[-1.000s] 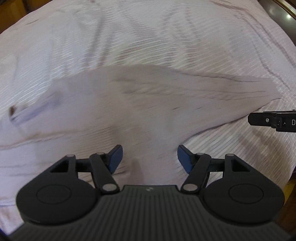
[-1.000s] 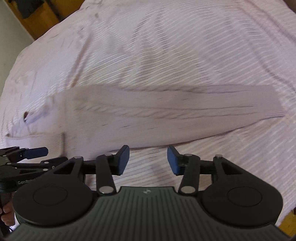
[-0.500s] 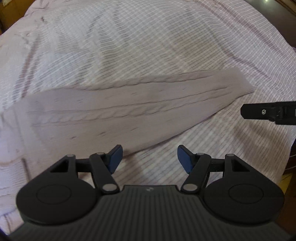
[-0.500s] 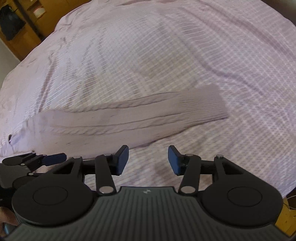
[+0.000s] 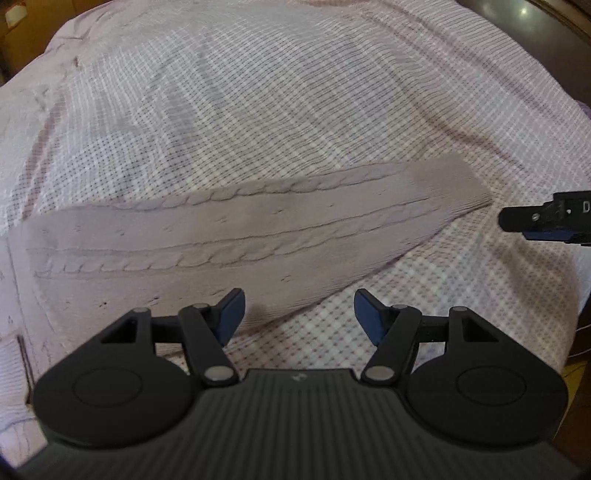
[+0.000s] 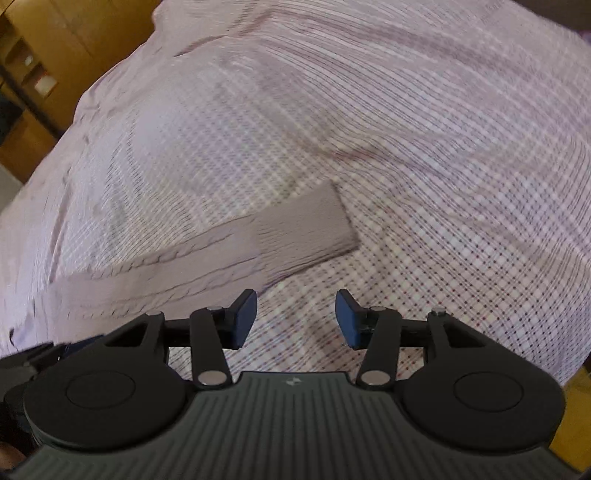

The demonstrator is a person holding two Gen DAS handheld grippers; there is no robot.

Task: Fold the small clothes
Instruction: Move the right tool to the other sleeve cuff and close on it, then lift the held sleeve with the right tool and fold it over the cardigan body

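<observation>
A long, narrow, mauve cable-knit garment [image 5: 251,236] lies flat on the checked bedsheet [image 5: 295,92], ribbed end to the right. My left gripper [image 5: 297,317] is open and empty above its near edge. My right gripper [image 6: 295,319] is open and empty, hovering above the sheet just right of the garment's [image 6: 207,258] near edge, with the ribbed end [image 6: 306,229] ahead. The right gripper's fingertips [image 5: 535,225] show at the right edge of the left wrist view.
The bed's checked sheet [image 6: 443,147] is wrinkled in places. Wooden furniture [image 6: 44,74] stands beyond the bed at the far left. A dark surface [image 5: 535,14] lies past the bed's far right corner.
Both grippers have pulled back and up from the garment and swung right. The garment lies unmoved and looks smaller and further left in both views. Both stay open.
</observation>
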